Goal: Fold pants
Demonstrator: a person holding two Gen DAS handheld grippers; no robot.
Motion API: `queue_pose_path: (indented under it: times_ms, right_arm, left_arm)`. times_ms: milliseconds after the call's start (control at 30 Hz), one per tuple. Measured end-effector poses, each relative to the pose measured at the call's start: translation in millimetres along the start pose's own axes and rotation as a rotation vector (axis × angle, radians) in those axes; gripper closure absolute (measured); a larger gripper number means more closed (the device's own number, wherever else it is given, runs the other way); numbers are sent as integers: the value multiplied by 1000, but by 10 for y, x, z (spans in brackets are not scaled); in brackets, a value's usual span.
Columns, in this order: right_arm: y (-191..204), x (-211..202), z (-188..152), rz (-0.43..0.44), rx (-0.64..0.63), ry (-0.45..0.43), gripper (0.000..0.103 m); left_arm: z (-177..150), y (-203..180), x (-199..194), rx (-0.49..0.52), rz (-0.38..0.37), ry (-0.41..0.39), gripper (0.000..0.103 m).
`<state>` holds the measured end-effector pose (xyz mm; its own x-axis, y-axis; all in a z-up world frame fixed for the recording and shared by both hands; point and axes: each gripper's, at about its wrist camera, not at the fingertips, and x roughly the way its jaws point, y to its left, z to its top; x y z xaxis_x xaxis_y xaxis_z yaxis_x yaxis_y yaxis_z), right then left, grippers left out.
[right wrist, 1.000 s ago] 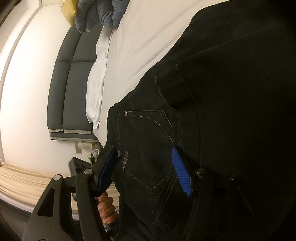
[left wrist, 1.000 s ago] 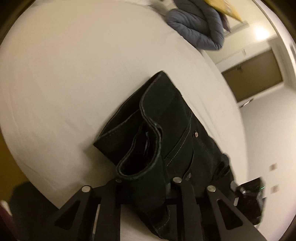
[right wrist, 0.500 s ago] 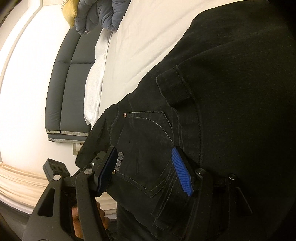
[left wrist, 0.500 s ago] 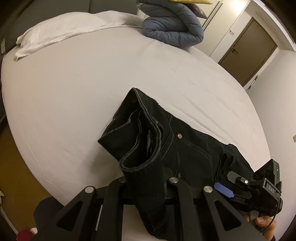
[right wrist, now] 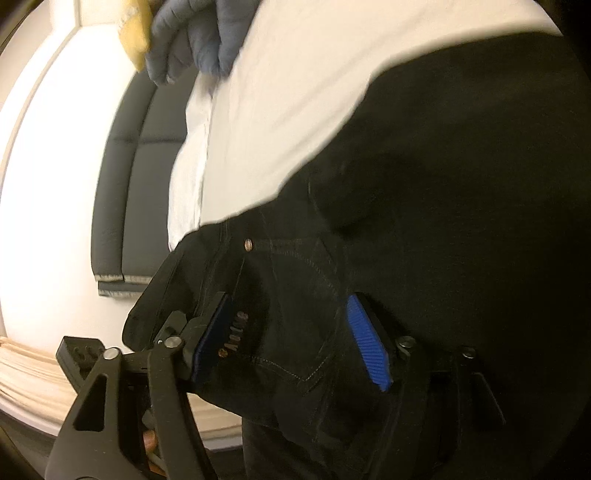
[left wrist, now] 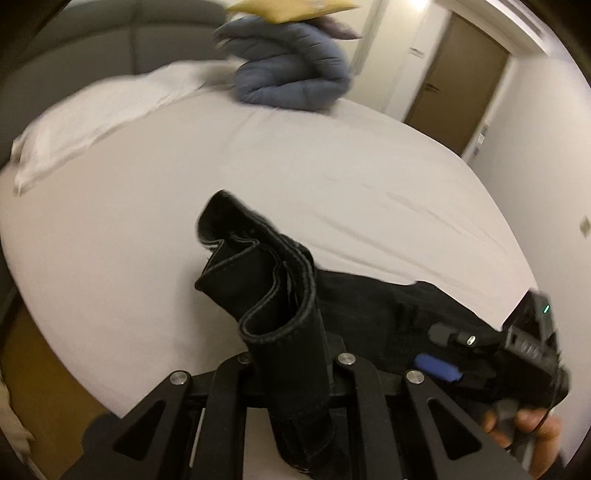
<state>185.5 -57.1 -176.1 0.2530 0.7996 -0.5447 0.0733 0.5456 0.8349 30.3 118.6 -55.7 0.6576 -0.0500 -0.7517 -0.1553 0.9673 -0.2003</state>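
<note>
Two grippers are working one pair of black pants (left wrist: 354, 295) on a white bed (left wrist: 155, 229). The left gripper (left wrist: 291, 365) is clamping a bunched fold of waistband, jaws nearly shut on the denim, and the fabric is standing up in a loop above the fingers and blocking the near part of the sheet. The rest of the pants is trailing right across the mattress toward the right gripper (left wrist: 480, 354), which is sitting at the bed's right edge with a hand (left wrist: 524, 428) on its grip below. In the right wrist view the right gripper (right wrist: 291, 339) is straddling the pocket area of the pants (right wrist: 443, 221), its jaws opening, fairly wide, with denim lying between the blue pads (right wrist: 367, 343); whether the pads are pressing on it is not clear, the cloth looks slack. The black fabric is filling most of that view and hiding the bed beneath. A rolled blue-grey quilt (left wrist: 291, 77) is lying at the far end with a yellow cushion (left wrist: 291, 9) on top, a white pillow (left wrist: 99, 114) beside it, a grey padded headboard (right wrist: 125, 192) behind. A brown door (left wrist: 461, 88) is showing at far right.
</note>
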Motion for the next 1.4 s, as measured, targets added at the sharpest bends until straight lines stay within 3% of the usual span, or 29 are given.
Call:
queue_pose_path:
  times_ms: [200,333,400,500,567,833,867,933,967,1000,1100,1400]
  right_arm:
    - [-90,-880,161,61,-18,-101,31]
    - [-314,-1502,153,107,-2,-150,24]
    - [-444,-1683,100,120,17,-164,18]
    - [-682,-1801,-7,84,47,-157,17]
    - [-835,-1776,-54,57,79,-125,17]
    - [-910,-1566,-147,-49,41,-70,18]
    - [-908,-1520,-144,-68,22,-72,26]
    - [-785,-1486,-124,-129,-58,-52,53]
    - [-758,-1467,-132,-152,-80,-39,77]
    - [-734,-1461,-134,-186,-102,-29,81]
    - [-703,-1559,-158,-197,-133,-62,87]
    - [-900,-2042,-155,-177,-116,-136,90]
  left_arm:
    - [-179,-1027,-14,267,-26,-31,91]
    - [-736,-1800,145,538,-48,-10,91]
    - [-984,-2021,272,614,-68,37,91]
    - [-1332,-2223,379,705,-102,104,91]
    - [-1491,-2311,371,767,-65,86,91]
    - [-1494,-2333,225,827,-41,25,91]
    - [-1499,-2351,201,831,-41,19,91]
    - [-1520,-2358,176,841,-44,10,91]
    - [-1516,-2343,171,845,-49,11,91]
    - [-1495,-2349,192,849,-51,12,91]
    - [-1457,-2410,196,860,-69,0,91]
    - [-1572,-2780,244,919,-130,-5,91]
